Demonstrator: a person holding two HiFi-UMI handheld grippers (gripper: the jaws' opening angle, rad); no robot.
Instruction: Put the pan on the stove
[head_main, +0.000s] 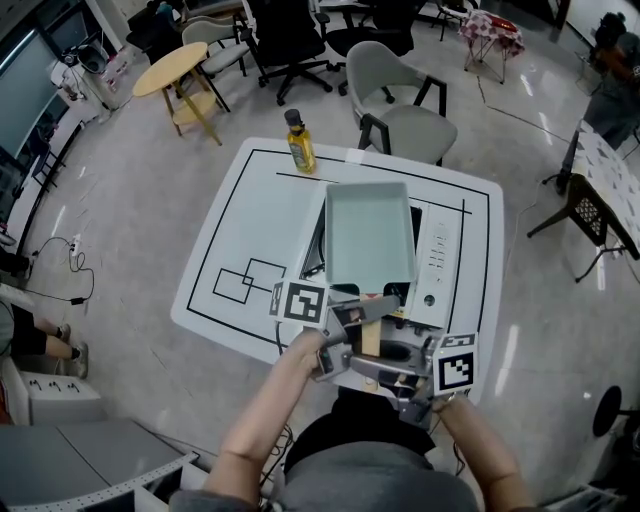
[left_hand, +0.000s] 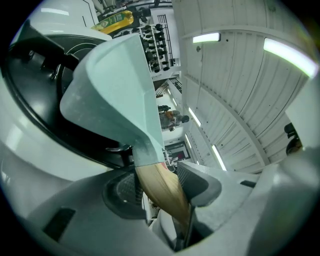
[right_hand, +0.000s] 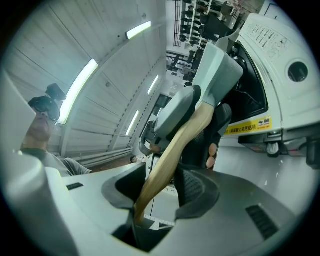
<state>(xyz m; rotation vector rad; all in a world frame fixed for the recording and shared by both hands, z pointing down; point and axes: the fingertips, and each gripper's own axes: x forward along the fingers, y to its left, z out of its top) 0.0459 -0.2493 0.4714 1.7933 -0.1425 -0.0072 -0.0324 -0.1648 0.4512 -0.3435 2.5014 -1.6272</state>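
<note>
The pale green square metal pan (head_main: 368, 235) is over the black-topped white stove (head_main: 440, 262) on the white tabletop (head_main: 240, 215), possibly tilted and not set flat. The left tongs (head_main: 350, 318) and right tongs (head_main: 392, 352) both clamp its light wooden handle (head_main: 371, 338). Left to do: settle it, release.

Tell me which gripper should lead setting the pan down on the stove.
Left, probably: the left gripper clamps the wooden handle nearest the pan, above the stove; the right gripper holds only its end.

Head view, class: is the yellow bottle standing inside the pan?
No, the yellow bottle stands upright on the table, apart from the pan, beyond its far edge.
</note>
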